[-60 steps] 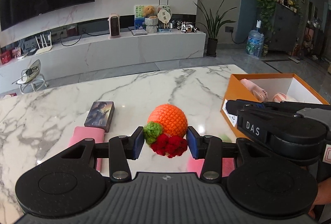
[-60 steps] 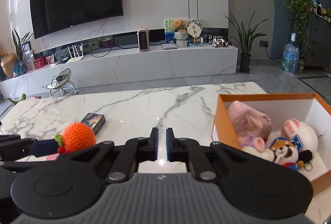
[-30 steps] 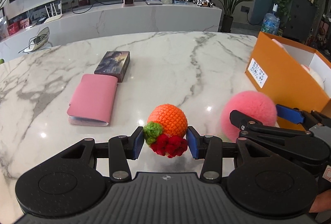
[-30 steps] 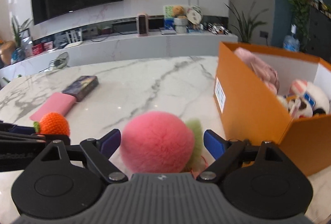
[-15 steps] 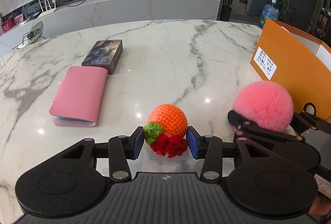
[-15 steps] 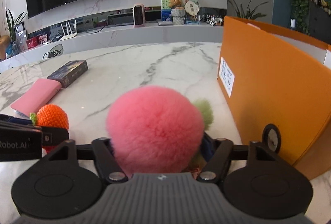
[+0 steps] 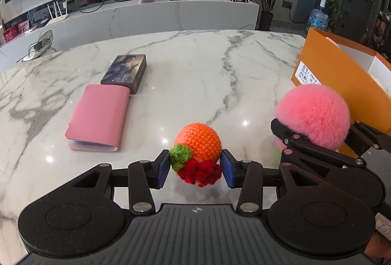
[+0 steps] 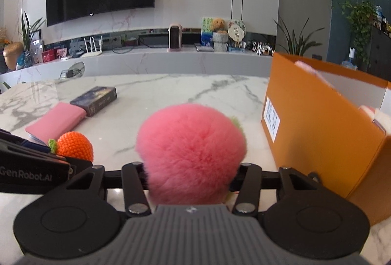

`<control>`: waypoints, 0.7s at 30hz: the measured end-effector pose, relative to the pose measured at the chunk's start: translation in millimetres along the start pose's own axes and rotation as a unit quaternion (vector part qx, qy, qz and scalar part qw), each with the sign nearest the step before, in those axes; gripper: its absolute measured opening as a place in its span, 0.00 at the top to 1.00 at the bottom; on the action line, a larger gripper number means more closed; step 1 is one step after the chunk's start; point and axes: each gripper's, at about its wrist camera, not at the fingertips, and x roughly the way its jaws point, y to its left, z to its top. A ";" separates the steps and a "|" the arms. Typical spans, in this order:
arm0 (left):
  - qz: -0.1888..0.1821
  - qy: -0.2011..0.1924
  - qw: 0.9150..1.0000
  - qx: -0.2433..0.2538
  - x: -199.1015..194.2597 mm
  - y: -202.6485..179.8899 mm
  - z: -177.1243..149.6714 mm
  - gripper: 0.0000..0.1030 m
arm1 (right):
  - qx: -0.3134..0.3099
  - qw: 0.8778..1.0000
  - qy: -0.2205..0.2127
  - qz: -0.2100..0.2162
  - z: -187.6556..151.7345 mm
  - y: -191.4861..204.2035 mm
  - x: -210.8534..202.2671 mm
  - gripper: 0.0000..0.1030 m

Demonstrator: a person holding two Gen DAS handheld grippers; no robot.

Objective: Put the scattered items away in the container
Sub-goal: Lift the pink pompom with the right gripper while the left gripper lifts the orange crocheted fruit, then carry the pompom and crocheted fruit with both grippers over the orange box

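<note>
My left gripper (image 7: 195,167) is shut on a crocheted orange toy (image 7: 199,140) with a green leaf and red tufts, just above the marble table (image 7: 195,64). To its right, my right gripper (image 8: 190,174) has its jaws closing on a pink fluffy ball (image 8: 190,150). The pads are sunk into the fur and hidden by it. That ball (image 7: 314,111) also shows in the left wrist view, beside the orange box (image 7: 342,74). The orange box (image 8: 317,118) stands open at the right, with soft toys partly visible inside.
A pink wallet (image 7: 100,115) and a dark card box (image 7: 124,70) lie side by side on the table's left half. The box wall stands close to the right of my right gripper. A low marble shelf and a television fill the background.
My right gripper, first shut and empty, opened around the pink ball and has closed onto it. The left gripper kept its hold on the orange toy and barely moved.
</note>
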 end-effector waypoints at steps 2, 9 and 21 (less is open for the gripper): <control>0.001 -0.006 1.000 0.000 -6.3 -0.8 1.0 0.50 | 0.000 1.000 -0.010 0.001 4.7 -0.5 -7.0 0.50; -0.001 -0.040 0.999 0.012 -36.6 -11.0 8.4 0.50 | 0.009 0.999 -0.042 0.003 24.7 -3.2 -35.7 0.50; -0.018 -0.109 0.993 0.049 -92.1 -49.5 25.4 0.51 | 0.052 0.996 -0.076 -0.014 60.3 -26.1 -90.7 0.50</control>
